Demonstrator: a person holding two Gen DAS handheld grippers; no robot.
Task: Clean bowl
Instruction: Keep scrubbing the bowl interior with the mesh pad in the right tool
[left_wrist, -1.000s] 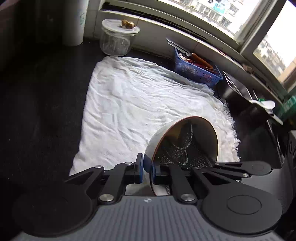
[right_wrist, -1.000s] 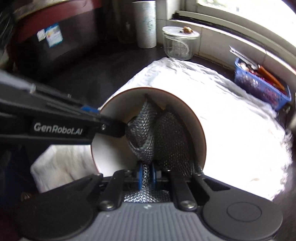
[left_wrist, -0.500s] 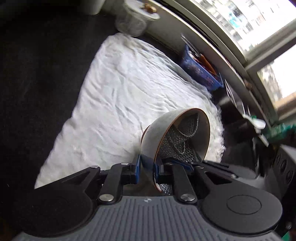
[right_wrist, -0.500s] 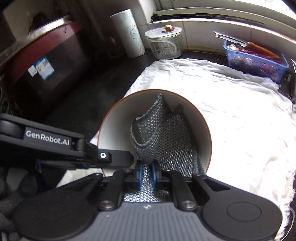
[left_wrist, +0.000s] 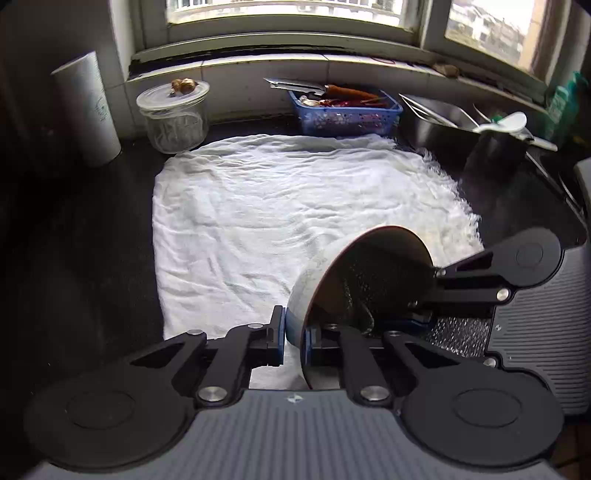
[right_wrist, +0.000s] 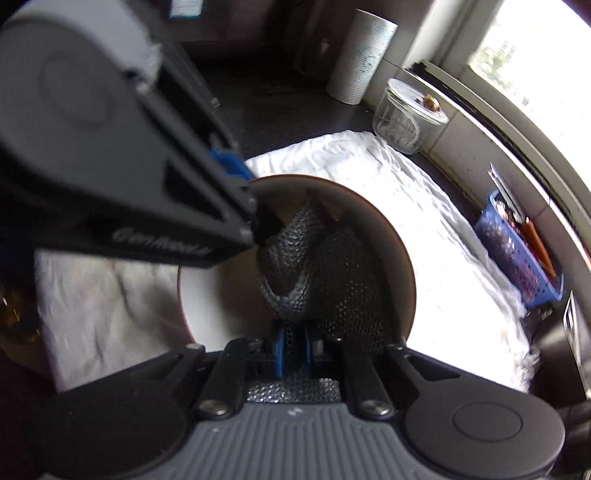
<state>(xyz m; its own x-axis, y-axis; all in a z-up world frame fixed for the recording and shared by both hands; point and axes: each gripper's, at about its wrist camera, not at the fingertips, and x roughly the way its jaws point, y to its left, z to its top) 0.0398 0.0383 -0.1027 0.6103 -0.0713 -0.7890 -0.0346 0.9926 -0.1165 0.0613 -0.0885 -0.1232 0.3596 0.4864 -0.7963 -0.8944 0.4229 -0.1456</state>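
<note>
While the bowl (left_wrist: 364, 278) stands tipped on its side above the near right part of the white cloth (left_wrist: 280, 206), the left gripper (left_wrist: 294, 334) pinches its rim, one blue pad on the pale outer wall and the other inside the dark hollow. Its jaws are clenched tight on that wall, and it points steeply down toward the cloth. From the right of the bowl, the right gripper (right_wrist: 294, 352) reaches into the open mouth, also angled steeply down, with its jaws clamped on a fold of the chainmail scrubber (right_wrist: 295, 273). That metal mesh drapes up from the blue pads and lies against the inner wall of the bowl. In the right wrist view the left gripper crosses from the upper left and meets the bowl's brown rim at its far left edge. Beyond the bowl, at the far edge of the cloth, stand a glass jar (left_wrist: 173, 116) and a blue basket (left_wrist: 345, 112).
</note>
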